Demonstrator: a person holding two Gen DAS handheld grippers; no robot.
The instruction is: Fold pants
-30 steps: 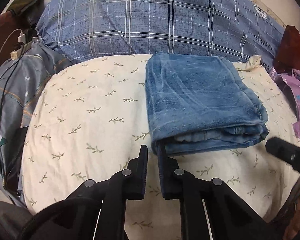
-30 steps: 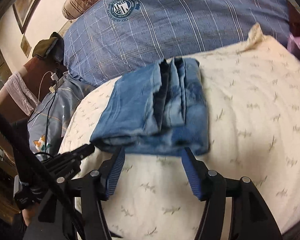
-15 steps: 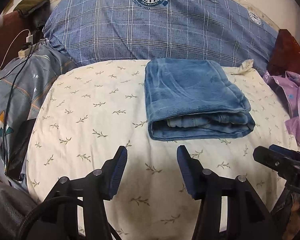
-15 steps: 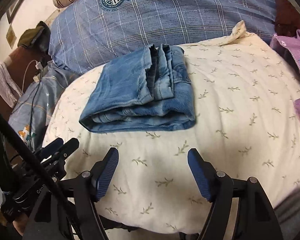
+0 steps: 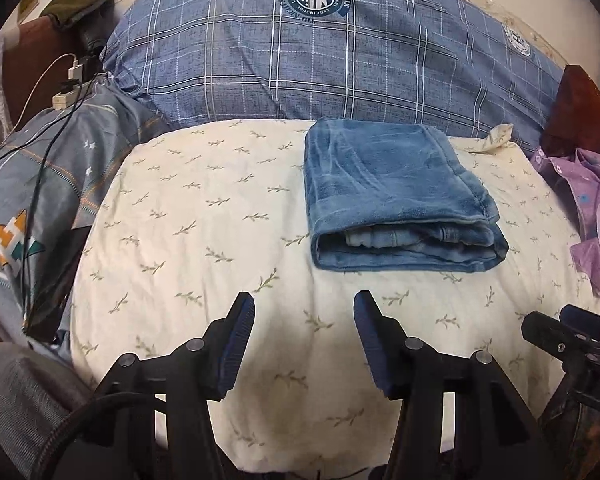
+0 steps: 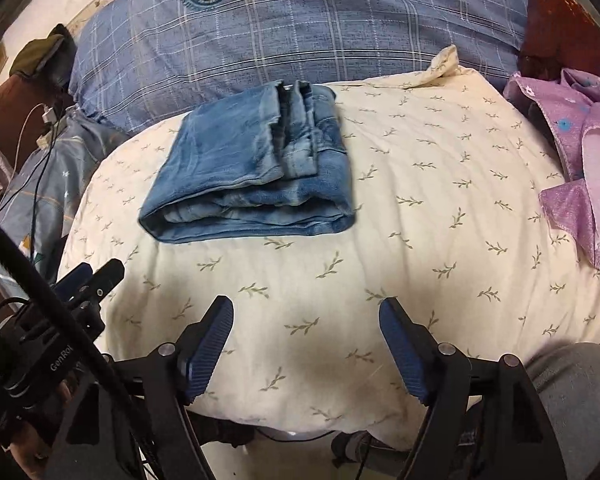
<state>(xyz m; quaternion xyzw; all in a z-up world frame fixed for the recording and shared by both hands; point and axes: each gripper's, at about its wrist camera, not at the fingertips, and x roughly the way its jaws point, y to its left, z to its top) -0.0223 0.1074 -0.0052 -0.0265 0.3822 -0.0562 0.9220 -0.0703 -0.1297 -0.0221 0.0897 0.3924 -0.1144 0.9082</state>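
The blue jeans [image 5: 392, 196] lie folded into a compact stack on the cream leaf-print cushion [image 5: 204, 216], toward its far side; they also show in the right wrist view [image 6: 256, 176]. My left gripper [image 5: 304, 312] is open and empty, held back near the cushion's front edge, apart from the jeans. My right gripper [image 6: 306, 316] is open and empty too, low over the cushion's front part. Each gripper shows at the edge of the other's view.
A big blue plaid pillow [image 5: 324, 52] lies behind the cushion. Purple flowered clothing [image 6: 580, 160] lies at the right. A grey patterned cover [image 5: 24, 184] with charger cables [image 5: 48, 92] lies at the left. A dark red wooden headboard [image 5: 580, 108] stands at the far right.
My left gripper has opened, letting go of the jeans' near corner, and drawn back. My right gripper has also pulled back from the jeans toward the cushion's front edge.
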